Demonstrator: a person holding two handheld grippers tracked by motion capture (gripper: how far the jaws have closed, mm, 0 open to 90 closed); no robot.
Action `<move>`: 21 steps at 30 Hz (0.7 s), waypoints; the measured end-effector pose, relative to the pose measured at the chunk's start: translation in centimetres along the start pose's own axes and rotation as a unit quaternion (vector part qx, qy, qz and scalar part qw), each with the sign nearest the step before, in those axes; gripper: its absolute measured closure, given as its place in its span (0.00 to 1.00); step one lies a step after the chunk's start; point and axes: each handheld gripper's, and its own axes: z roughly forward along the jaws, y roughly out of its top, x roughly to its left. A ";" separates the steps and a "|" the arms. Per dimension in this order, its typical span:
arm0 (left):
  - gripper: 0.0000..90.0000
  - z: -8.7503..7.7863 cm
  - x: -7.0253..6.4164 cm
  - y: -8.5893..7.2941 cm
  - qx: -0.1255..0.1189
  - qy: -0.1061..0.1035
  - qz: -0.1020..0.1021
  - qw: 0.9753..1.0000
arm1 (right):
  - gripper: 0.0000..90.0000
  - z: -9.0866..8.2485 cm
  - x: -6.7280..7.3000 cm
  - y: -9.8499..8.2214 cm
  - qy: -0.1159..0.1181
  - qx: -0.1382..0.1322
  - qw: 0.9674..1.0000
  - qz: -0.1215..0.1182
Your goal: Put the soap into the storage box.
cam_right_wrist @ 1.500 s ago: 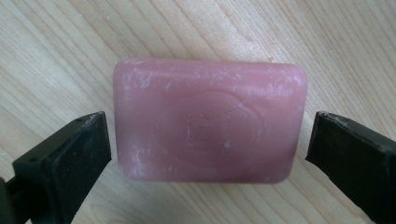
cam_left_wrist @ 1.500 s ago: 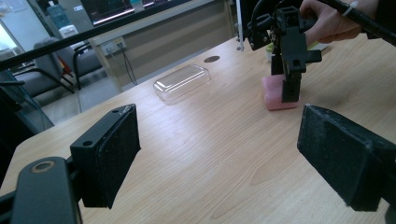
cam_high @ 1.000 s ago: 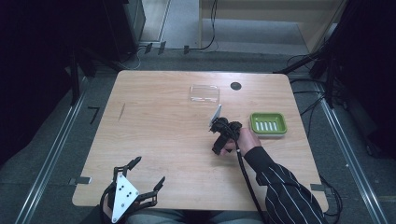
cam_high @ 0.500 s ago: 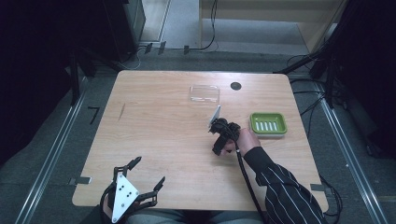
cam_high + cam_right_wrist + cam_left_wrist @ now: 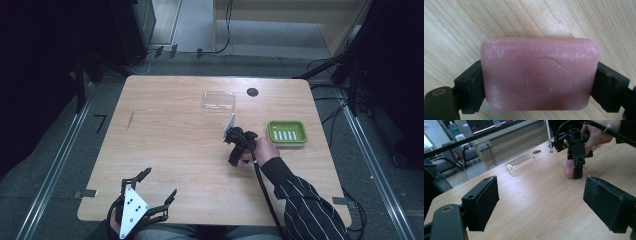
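lying between the right gripper pads, pink soap.

A lab or office: a bare wooden table, floor cables, monitors and office chairs.

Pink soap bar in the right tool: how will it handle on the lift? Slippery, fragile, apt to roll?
The soap bar looks stiff, so it probably won't flex. Its smooth sides and rounded corners may slip between the pads of the right tool. Flat and blocky, it is unlikely to roll; the whitish scuffs suggest a surface that marks easily.
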 end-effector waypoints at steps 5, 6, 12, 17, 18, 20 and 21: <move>0.15 0.0 0.0 0.0 0.000 0.000 0.000 1.000 | 0.15 -0.2 0.1 0.0 -0.002 0.001 1.000 -0.002; 0.15 0.0 0.0 0.0 0.000 0.000 0.000 1.000 | 0.15 -0.2 0.2 0.0 -0.002 0.000 1.000 -0.004; 0.15 0.0 0.0 0.0 0.000 0.000 0.000 1.000 | 0.15 -0.7 0.2 -0.1 -0.004 -0.005 1.000 -0.007; 0.15 0.0 0.0 0.0 -0.001 0.001 -0.001 1.000 | 0.15 -1.2 0.2 -0.4 -0.004 -0.008 1.000 -0.006; 0.15 0.0 0.0 0.0 -0.001 0.001 0.000 1.000 | 0.15 -1.3 0.2 -0.5 -0.006 -0.005 1.000 -0.005; 0.15 0.0 0.0 0.0 -0.001 0.000 0.000 1.000 | 0.15 -1.3 0.2 -0.5 -0.004 -0.009 1.000 -0.003; 0.15 0.0 0.0 0.0 -0.001 0.001 0.000 1.000 | 0.15 -1.5 0.2 -0.7 -0.005 -0.009 1.000 -0.001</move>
